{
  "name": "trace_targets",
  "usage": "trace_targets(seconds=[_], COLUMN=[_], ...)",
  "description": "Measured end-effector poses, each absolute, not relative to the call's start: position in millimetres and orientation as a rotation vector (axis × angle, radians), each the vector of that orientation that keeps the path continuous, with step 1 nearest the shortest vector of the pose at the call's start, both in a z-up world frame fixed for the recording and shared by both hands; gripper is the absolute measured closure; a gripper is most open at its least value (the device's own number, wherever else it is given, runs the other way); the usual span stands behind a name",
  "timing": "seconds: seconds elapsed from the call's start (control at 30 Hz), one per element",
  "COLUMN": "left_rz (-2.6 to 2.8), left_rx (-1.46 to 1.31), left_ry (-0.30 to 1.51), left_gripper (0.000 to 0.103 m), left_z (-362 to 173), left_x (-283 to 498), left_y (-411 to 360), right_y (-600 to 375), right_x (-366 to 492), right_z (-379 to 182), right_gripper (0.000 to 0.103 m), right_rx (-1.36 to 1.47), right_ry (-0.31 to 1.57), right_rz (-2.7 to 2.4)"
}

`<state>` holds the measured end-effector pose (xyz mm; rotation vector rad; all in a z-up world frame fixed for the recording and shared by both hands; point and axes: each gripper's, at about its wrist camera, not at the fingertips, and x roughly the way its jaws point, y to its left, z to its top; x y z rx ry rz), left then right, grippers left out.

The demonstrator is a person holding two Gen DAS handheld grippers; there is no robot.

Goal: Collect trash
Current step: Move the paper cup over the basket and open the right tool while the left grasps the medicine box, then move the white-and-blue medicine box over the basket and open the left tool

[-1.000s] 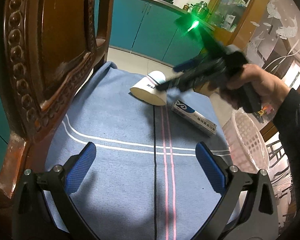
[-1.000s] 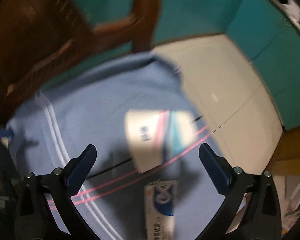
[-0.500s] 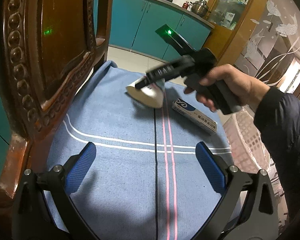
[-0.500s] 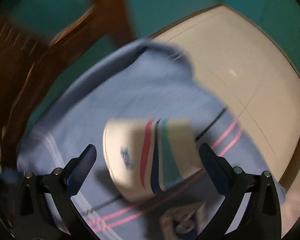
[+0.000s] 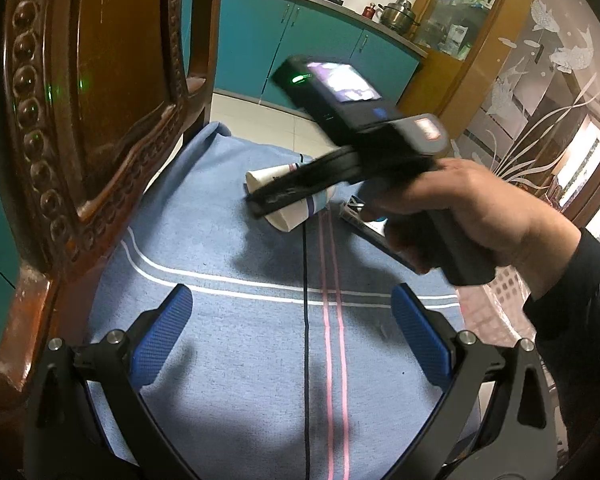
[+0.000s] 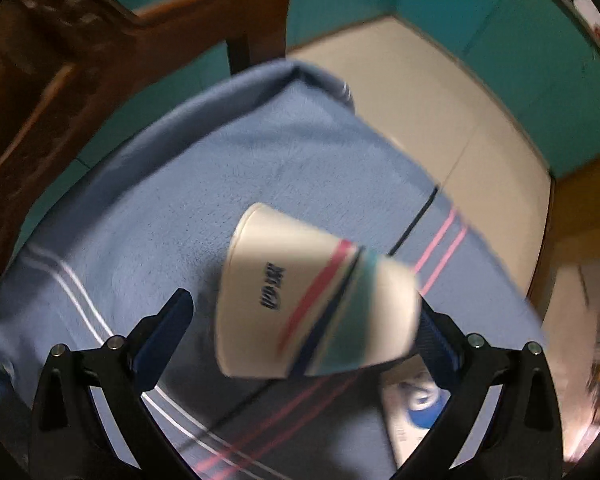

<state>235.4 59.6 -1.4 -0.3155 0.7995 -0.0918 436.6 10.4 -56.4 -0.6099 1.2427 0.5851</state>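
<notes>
One paper cup [image 6: 316,300], on its side, lies between the spread jaws of the right gripper [image 6: 304,320], right pad at its base, left pad apart. Left gripper [image 5: 292,336]: jaws wide, empty, over blue striped cloth [image 5: 240,360]. Small box [image 6: 414,412] beside cup.

My left gripper [image 5: 292,328] has black arms, blue textured pads and silver screws; my right gripper [image 5: 260,204] is black, beside a dark sleeve [image 5: 572,300].
</notes>
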Motion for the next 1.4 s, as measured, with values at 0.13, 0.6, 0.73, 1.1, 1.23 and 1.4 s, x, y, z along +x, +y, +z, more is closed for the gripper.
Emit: trace_targets(seconds=[0.13,0.6,0.73,1.1,1.23,1.4], left_rz=[-0.088,-0.331,-0.583,-0.892,-0.931,-0.998], left_rx=[-0.295,0.331,0.827,1.078,1.092,0.923], left_ry=[0.787,0.761,0.739,0.959,0.975,1.107], left_gripper=[0.004,0.004,0.004,0.007,0.016,0.036], left_z=[2.4,-6.6,-9.8,-45.9,-63.2,-65.0], left_x=[235.1,274.4,302.6,417.1,430.4,446.5], left_y=[59.8,-36.3,-98.7,-145.9,-143.7,-144.2], right_y=[6.3,-284.6,-331.5,-391.3,-405.4,-414.2], right_x=[434.7,232.5,212.5,216.0,229.6,220.5], right_z=[-52.4,80.8,58.8,50.5,32.1,35.9], right_gripper=[0.019,0.019,0.019,0.018,0.008,0.008], right_rx=[-0.559,0.362,0.455,0.448,0.44,0.521], right_ry=[1.209,0.633,0.626,0.567,0.575,0.533], right_rz=[0.508,0.357,0.285,0.047,-0.078,-0.069])
